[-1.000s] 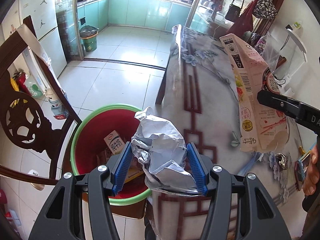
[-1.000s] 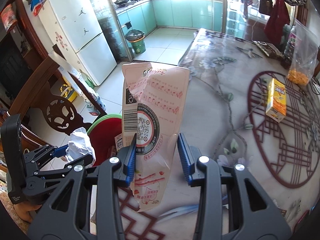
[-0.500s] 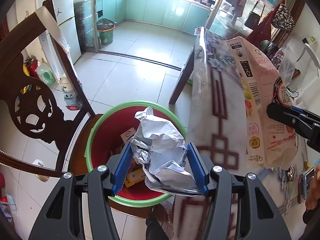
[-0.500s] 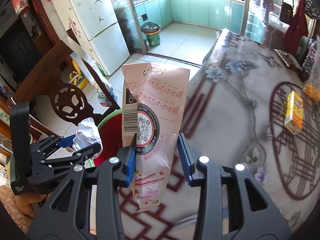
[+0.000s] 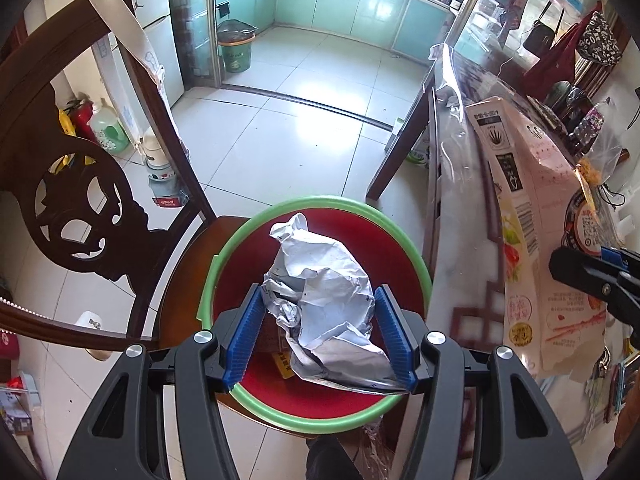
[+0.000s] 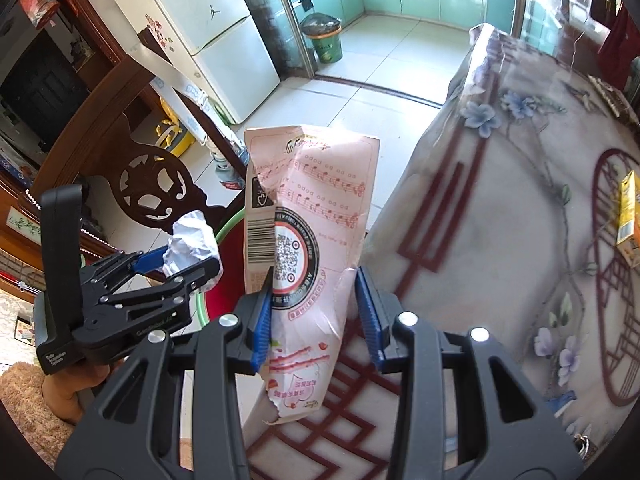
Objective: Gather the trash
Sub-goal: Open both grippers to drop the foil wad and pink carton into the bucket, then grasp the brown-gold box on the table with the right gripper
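Observation:
My left gripper [image 5: 320,332] is shut on a crumpled white and silver wrapper [image 5: 320,292] and holds it right above a red bin with a green rim [image 5: 224,256] that stands on a wooden chair seat. Other trash lies in the bin's bottom. My right gripper [image 6: 316,316] is shut on a pink empty snack bag [image 6: 308,240], held upright over the table's left edge, to the right of the bin. The left gripper [image 6: 176,268] with its wrapper [image 6: 192,240] shows in the right wrist view; the pink bag [image 5: 532,240] shows in the left wrist view.
A carved dark wooden chair back [image 5: 80,200] rises left of the bin. The table [image 6: 500,220] with a flowered plastic cover lies to the right, with a yellow carton [image 6: 630,216] on it. A green kitchen bin [image 5: 236,50] stands far off on the tiled floor.
My left gripper has carried the wrapper left from the table edge until it is centred over the red bin. My right gripper with the pink bag has moved left toward the table's edge.

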Demonstrator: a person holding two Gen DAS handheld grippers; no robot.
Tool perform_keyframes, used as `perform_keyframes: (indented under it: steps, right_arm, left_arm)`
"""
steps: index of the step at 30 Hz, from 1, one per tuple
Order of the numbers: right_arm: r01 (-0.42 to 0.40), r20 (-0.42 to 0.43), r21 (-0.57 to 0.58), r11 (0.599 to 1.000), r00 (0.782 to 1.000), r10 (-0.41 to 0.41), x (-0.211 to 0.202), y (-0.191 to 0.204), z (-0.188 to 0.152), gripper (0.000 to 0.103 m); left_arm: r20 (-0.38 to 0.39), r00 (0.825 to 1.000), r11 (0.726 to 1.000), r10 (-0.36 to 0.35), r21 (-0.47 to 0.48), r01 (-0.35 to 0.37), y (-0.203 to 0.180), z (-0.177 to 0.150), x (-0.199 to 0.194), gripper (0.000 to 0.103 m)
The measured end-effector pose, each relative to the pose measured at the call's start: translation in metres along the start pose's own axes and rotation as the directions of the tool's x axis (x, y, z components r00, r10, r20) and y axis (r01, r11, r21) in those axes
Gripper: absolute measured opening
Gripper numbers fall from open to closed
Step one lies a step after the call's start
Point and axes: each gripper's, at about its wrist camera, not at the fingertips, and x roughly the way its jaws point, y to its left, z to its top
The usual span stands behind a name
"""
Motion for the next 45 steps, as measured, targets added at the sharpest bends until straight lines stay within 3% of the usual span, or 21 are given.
perform_keyframes:
  steps: [13, 31, 34, 41, 45]
  right_arm:
    - [-0.005, -0.062, -0.014, 1.000, 0.998, 0.004, 0.025, 0.011, 0.009, 0.038]
    - [-0.004, -0.088, -0.027, 1.000, 0.996, 0.002, 0.036, 0.017, 0.014, 0.038]
    - [-0.002, -0.074, -0.019, 1.000, 0.997, 0.001, 0.034, 0.017, 0.015, 0.063]
    - [0.011, -0.041, -0.005, 1.000, 0.999, -0.011, 0.019, 0.007, 0.011, 0.063]
    - [0.066, -0.021, 0.003, 0.998, 0.998, -0.066, 0.003, -0.015, 0.002, 0.066]
  left_arm:
    - [-0.064, 0.998, 1.000, 0.008, -0.013, -0.009, 0.016, 0.006, 0.030, 0.057]
    - [-0.076, 0.997, 1.000, 0.012, -0.009, -0.013, 0.021, 0.012, 0.038, 0.053]
    - [-0.079, 0.997, 1.000, 0.016, -0.012, -0.017, 0.020, 0.011, 0.038, 0.060]
    - [-0.060, 0.998, 1.000, 0.015, -0.008, -0.015, 0.014, 0.012, 0.030, 0.063]
    - [-0.035, 0.999, 0.999, -0.004, 0.033, 0.005, -0.001, 0.014, 0.022, 0.067]
